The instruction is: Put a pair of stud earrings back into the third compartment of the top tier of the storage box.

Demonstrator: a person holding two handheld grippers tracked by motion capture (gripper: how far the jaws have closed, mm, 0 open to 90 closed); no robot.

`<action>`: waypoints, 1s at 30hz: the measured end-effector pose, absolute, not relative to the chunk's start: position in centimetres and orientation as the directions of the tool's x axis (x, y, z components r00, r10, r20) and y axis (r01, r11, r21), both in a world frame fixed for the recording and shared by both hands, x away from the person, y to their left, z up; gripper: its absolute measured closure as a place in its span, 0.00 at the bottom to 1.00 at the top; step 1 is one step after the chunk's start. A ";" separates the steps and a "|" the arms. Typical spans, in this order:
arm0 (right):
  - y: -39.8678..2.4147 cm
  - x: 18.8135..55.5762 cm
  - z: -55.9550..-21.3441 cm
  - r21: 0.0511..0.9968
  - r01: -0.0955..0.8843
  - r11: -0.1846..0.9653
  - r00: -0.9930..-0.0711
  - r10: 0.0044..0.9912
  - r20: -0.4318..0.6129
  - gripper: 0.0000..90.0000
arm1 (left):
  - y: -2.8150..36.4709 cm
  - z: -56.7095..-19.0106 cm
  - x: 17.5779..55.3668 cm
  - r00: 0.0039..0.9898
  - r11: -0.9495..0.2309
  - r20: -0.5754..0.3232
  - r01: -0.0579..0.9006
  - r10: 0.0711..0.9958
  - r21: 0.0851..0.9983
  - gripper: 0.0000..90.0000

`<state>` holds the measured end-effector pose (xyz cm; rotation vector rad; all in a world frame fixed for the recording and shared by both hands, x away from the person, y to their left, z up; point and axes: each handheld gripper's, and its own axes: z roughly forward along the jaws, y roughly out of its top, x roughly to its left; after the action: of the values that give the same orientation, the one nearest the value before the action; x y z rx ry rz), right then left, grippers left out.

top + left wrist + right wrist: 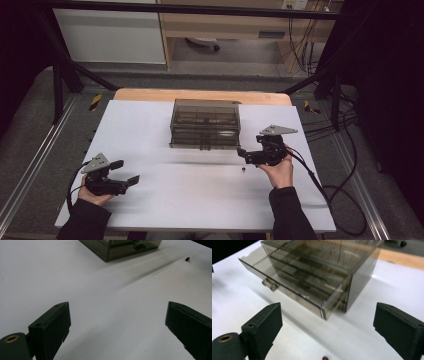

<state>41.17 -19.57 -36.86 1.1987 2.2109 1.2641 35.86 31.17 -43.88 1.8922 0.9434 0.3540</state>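
Note:
A smoky see-through drawer box [205, 124] stands at the middle of the white table top [165, 200]. In the right gripper view its bottom drawer [294, 293] is pulled out a little, with a small knob [269, 285] on the front. A tiny dark bead-like piece [243, 170] lies on the table in front of the box, also seen as the piece [187, 259] and piece [325, 358]. My left gripper [127, 171] is open at the near left, its jaws wide over bare table [117, 312]. My right gripper [244, 155] is open, facing the box's right front corner [327, 310], apart from it.
A wooden strip [200, 95] edges the table's far side. Black frame bars [60, 75] and metal rails run along both sides. Cables [330, 190] trail off the right edge. A desk and cabinet [225, 25] stand beyond on the floor.

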 end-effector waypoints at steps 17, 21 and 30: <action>-20.6 40.3 -40.5 0.787 0.562 0.254 -0.583 0.797 0.160 0.06 | 31.1 -43.9 35.9 0.660 -0.251 -0.139 0.459 0.738 0.852 0.07; -20.9 40.3 -41.5 0.773 0.582 0.253 -0.574 0.801 0.169 0.07 | 31.1 -43.9 35.9 0.661 -0.252 -0.138 0.459 0.738 0.852 0.07; -21.3 40.2 -43.2 0.747 0.608 0.268 -0.582 0.790 0.191 0.16 | 31.1 -44.0 35.9 0.661 -0.252 -0.140 0.461 0.737 0.851 0.07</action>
<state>40.22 -21.29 -43.25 1.3031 2.3163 1.2092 35.86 31.05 -43.98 1.9015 0.9419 0.3557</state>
